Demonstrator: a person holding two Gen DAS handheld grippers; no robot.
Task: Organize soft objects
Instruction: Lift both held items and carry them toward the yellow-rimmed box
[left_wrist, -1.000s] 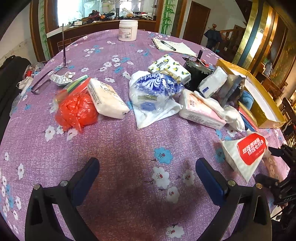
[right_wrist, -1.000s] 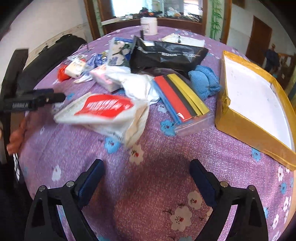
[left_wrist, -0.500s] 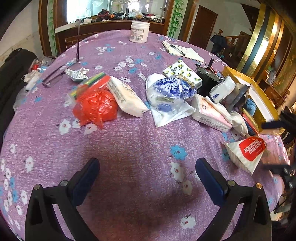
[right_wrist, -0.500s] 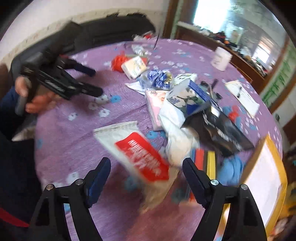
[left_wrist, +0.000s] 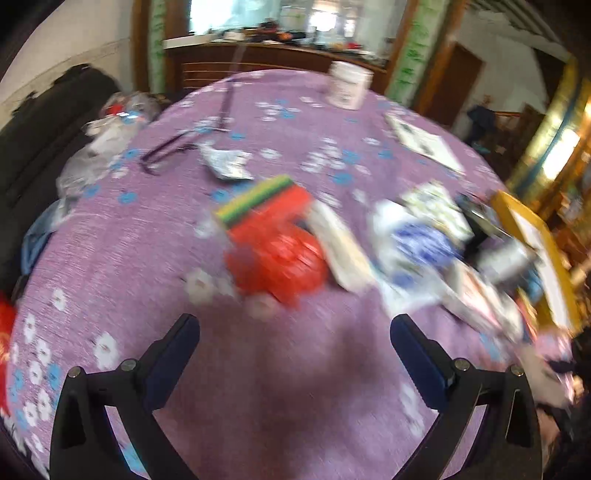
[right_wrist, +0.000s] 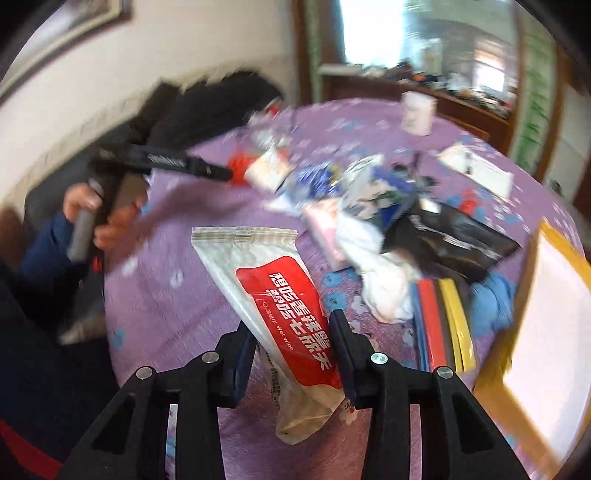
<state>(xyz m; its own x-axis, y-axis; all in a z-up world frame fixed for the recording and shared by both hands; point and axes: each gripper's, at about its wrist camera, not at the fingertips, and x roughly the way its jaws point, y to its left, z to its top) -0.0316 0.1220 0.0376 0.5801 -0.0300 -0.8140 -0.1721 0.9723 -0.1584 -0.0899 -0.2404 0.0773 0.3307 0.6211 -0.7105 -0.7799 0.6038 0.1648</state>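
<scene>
Right wrist view shows your right gripper (right_wrist: 291, 347), jaws just closing, pinching the near end of the wet wipe pack (right_wrist: 273, 291) above the near table (right_wrist: 155, 295) edge; judge it light, limp and slippery, so hold it mid-body.
</scene>
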